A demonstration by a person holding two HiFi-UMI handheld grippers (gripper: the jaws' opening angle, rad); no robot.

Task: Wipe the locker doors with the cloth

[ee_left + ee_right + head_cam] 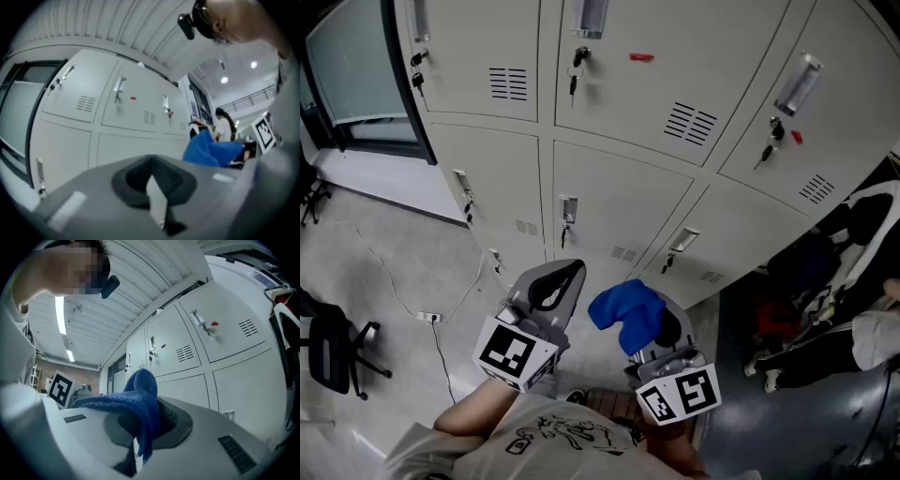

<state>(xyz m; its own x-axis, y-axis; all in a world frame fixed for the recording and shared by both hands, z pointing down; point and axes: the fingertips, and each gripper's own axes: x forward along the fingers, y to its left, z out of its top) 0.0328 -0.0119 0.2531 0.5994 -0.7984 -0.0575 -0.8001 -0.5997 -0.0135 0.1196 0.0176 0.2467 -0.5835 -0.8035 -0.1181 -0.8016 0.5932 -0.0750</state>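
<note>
Currently I am holding the right claw point(139, 448) pinched on the blue cloth point(625, 314), whose bunch is pointing toward the locker doors point(619, 202) ahead, apart from them, while the left claw point(553, 287) is hanging alongside, pressed together and empty.

A locker area in a workplace: grey metal lockers point(619, 202) (keys point(573, 82) hanging in the locks) fill the head view from ten to two o'clock. An office chair point(328, 361) stands at eight o'clock on bare floor point(394, 272).
</note>
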